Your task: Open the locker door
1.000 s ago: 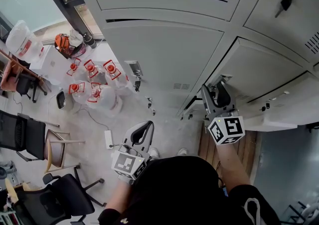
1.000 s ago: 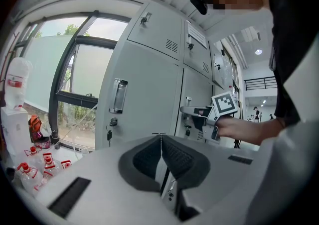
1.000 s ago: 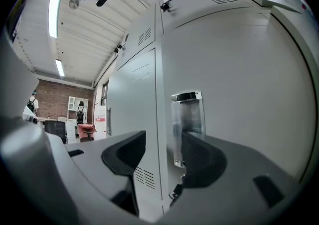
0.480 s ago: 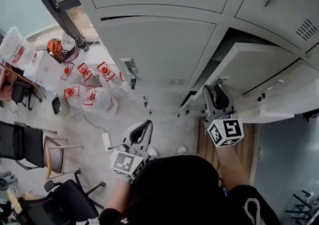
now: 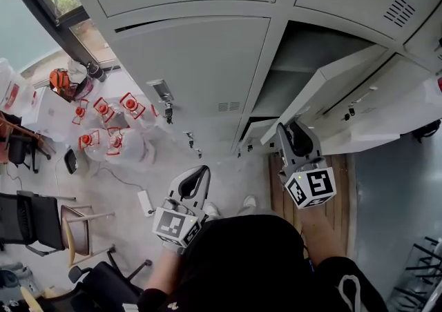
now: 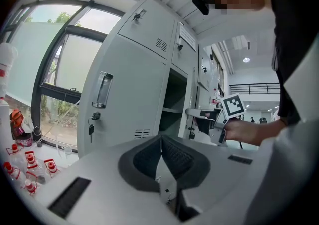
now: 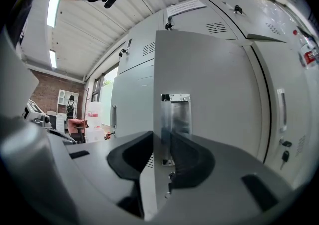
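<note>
The grey locker door (image 5: pixel 330 84) stands swung out from its dark compartment (image 5: pixel 304 55). My right gripper (image 5: pixel 297 131) is at the door's free edge, and its jaws are closing. In the right gripper view the door edge (image 7: pixel 156 69) runs between the two pads. The left pad lies against the edge, while the right pad (image 7: pixel 192 157) sits just off the inner face beside the metal lock plate (image 7: pixel 175 119). My left gripper (image 5: pixel 197 178) hangs low by my body, shut on nothing (image 6: pixel 161 157), away from the lockers.
A closed locker with a handle and a hanging key (image 5: pixel 166 107) is left of the open one. More doors stand ajar at right (image 5: pixel 387 117). Several red-capped water bottles (image 5: pixel 103 124) sit on the floor by the window, with chairs (image 5: pixel 41 221) at lower left.
The locker door has swung further out, showing more of the dark compartment. My right gripper has come back toward me with the door's edge. The left gripper has stayed put.
</note>
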A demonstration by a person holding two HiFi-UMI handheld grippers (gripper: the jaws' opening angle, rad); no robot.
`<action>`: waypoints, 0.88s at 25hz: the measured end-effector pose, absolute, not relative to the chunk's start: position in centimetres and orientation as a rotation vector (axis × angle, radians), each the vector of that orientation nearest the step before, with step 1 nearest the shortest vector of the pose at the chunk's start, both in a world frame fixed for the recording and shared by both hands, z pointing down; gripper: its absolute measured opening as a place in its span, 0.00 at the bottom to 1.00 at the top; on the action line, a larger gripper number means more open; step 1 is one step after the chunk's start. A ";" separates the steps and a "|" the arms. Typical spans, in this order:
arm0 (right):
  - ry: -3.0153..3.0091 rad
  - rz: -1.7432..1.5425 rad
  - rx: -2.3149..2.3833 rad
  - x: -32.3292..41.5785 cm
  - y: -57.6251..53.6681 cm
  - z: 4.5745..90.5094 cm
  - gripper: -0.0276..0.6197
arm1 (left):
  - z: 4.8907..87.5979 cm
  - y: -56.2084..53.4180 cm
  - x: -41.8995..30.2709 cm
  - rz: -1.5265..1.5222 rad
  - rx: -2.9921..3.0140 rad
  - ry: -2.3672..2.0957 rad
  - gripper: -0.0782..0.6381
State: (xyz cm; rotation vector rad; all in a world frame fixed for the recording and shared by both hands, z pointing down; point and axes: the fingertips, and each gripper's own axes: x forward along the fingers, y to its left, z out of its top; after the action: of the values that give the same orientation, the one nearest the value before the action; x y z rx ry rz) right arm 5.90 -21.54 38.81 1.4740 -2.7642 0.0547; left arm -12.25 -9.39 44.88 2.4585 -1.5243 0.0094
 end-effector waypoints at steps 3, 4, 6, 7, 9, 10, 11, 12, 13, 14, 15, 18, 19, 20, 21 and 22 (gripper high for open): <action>-2.750 0.038 1.489 6.7 -20.4 38.5 0.23 | 45.1 -9.4 -11.4 0.010 2.481 -1.476 0.14; -2.745 0.036 1.497 7.0 -20.0 38.5 0.23 | 45.1 -9.4 -11.1 0.010 2.489 -1.459 0.14; -2.735 0.040 1.520 7.7 -19.3 38.6 0.24 | 45.2 -9.5 -10.4 0.012 2.507 -1.423 0.14; -2.729 0.041 1.531 8.0 -18.9 38.7 0.24 | 45.3 -9.6 -10.1 0.013 2.515 -1.405 0.14; -2.717 0.043 1.549 8.6 -18.2 38.6 0.25 | 45.3 -9.8 -9.4 0.017 2.529 -1.369 0.14; -2.713 0.048 1.559 8.9 -18.0 38.6 0.25 | 45.4 -10.0 -9.1 0.018 2.536 -1.351 0.14; -2.711 0.056 1.570 9.3 -17.7 38.6 0.25 | 45.4 -10.1 -8.7 0.017 2.545 -1.333 0.14; -2.709 0.064 1.581 9.6 -17.4 38.7 0.26 | 45.4 -10.2 -8.3 0.015 2.555 -1.315 0.14; -2.705 0.068 1.590 9.9 -17.1 38.7 0.26 | 45.4 -10.3 -7.9 0.013 2.565 -1.296 0.14; -2.699 0.065 1.595 10.2 -16.8 38.6 0.26 | 45.4 -10.4 -7.5 0.013 2.575 -1.277 0.14; -2.693 0.060 1.597 10.5 -16.6 38.5 0.26 | 45.4 -10.5 -7.2 0.014 2.584 -1.258 0.14; -2.683 0.052 1.609 11.5 -15.8 38.5 0.27 | 45.5 -10.6 -6.0 0.025 2.608 -1.205 0.14; -2.679 0.048 1.616 11.8 -15.5 38.4 0.26 | 45.6 -10.7 -5.7 0.028 2.614 -1.188 0.14; -2.675 0.044 1.625 12.1 -15.2 38.4 0.26 | 45.7 -10.7 -5.3 0.031 2.619 -1.172 0.14; -2.671 0.039 1.635 12.5 -15.0 38.4 0.26 | 45.7 -10.8 -4.9 0.033 2.625 -1.156 0.14; -2.665 0.034 1.647 12.8 -14.7 38.4 0.26 | 45.8 -10.8 -4.6 0.036 2.631 -1.140 0.14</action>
State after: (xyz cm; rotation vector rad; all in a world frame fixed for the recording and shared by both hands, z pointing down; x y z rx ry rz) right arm 12.82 -14.69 38.40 1.6474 -2.6649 0.0336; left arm -4.57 -10.80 45.76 2.6308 -1.1397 0.0359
